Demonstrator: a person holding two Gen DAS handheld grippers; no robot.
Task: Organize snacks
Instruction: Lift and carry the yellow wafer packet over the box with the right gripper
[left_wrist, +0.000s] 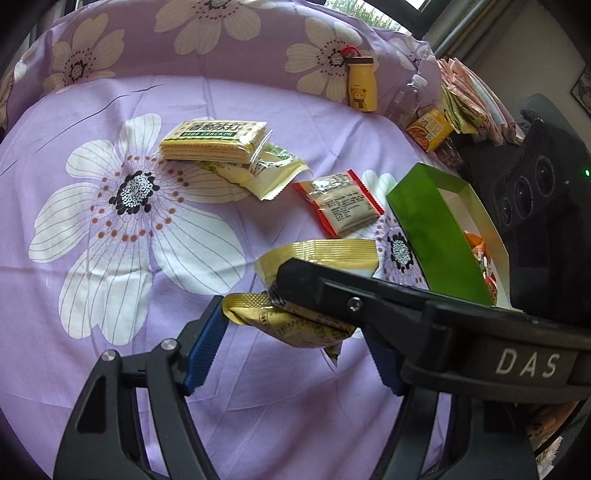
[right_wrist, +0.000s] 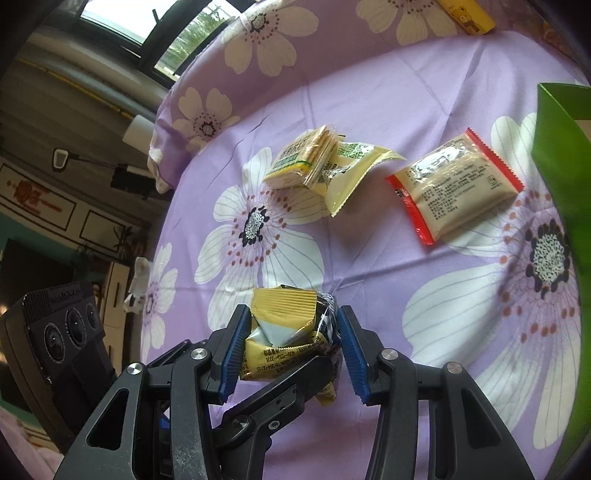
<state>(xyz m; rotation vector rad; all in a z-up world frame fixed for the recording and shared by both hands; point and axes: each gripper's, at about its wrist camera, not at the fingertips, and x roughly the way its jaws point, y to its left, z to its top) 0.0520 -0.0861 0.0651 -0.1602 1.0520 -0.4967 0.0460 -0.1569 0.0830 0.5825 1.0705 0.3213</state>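
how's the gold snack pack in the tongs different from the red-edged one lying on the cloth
The gold snack pack is crumpled and squeezed between the right tongs; the red-edged packet lies flat and smooth on the purple cloth, untouched. The gold one has gold sealed ends, the other red ones. Both are sealed wrappers with printed text.

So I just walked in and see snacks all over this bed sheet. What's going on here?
A person with two handheld grippers is sorting snacks. The right gripper is clamped on a yellow snack packet, and the left gripper is open around the same packet. On the purple floral cloth lie a soda cracker pack, a pale green-and-cream packet and a red-edged packet. The green box at the side already holds some snacks.
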